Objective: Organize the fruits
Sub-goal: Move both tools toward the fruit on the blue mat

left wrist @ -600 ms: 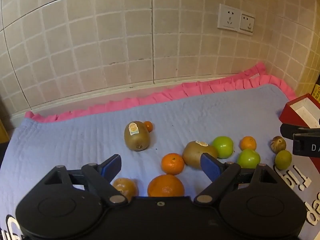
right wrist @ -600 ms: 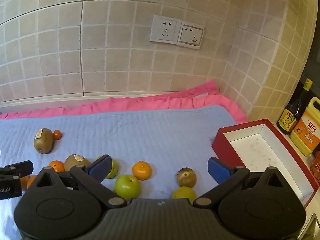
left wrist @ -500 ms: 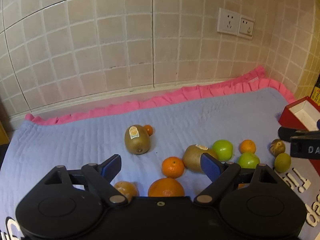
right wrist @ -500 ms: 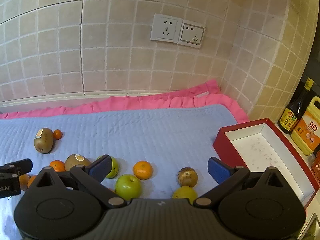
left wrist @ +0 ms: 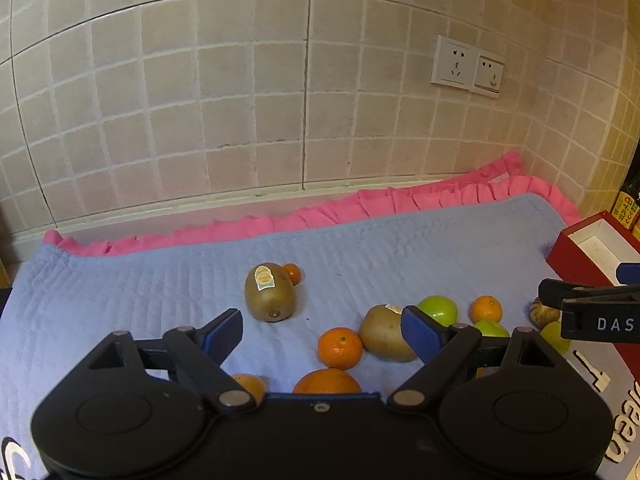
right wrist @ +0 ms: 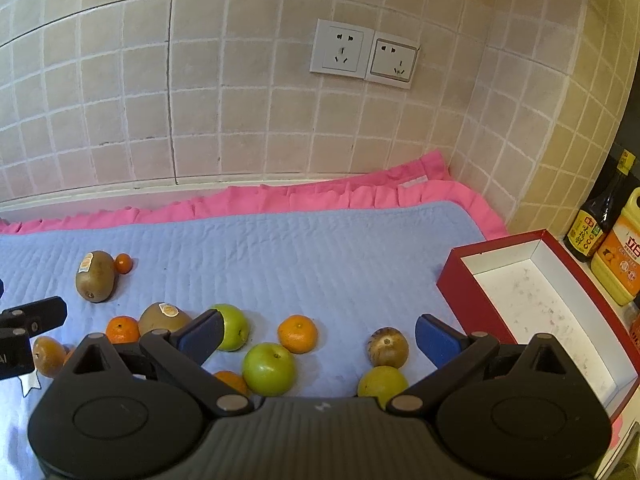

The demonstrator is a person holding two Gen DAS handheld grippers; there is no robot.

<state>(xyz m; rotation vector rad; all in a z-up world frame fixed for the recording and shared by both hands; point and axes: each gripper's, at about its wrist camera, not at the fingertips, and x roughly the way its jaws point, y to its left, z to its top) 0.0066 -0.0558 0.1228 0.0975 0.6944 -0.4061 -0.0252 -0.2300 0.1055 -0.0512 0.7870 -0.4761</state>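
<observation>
Quilted lavender-blue mat [right wrist: 304,248], stitched in fine ribs, pink ruffled trim along the far edge, against a glossy beige tiled wall [left wrist: 224,112]. Fruit lies scattered loose on the near part of the mat.

Left view: fuzzy brown kiwi [left wrist: 270,297] with an oval sticker, a tiny orange [left wrist: 292,273] touching its far right side. Near-right of it, a dimpled mandarin [left wrist: 340,348] touching a second stickered kiwi [left wrist: 384,338]. A larger orange [left wrist: 327,382] sits at the gripper body's edge.

Right view: two smooth green apples [right wrist: 269,368] [right wrist: 234,326], a mandarin [right wrist: 298,334] between and right of them, a striped brownish round fruit [right wrist: 388,347], a yellow-green fruit [right wrist: 382,384] just near it. Red cardboard box [right wrist: 472,300], white and speckled inside, empty, at the mat's right end.

Left gripper [left wrist: 322,332]: blue-padded jaws spread fully wide, nothing between the pads. Right gripper [right wrist: 316,338]: likewise fully spread, holding nothing.

Versus half a second earlier: the fruit sits slightly lower in the left view, more wall showing; in the right view it has hardly shifted. Both jaw spreads unchanged.
</observation>
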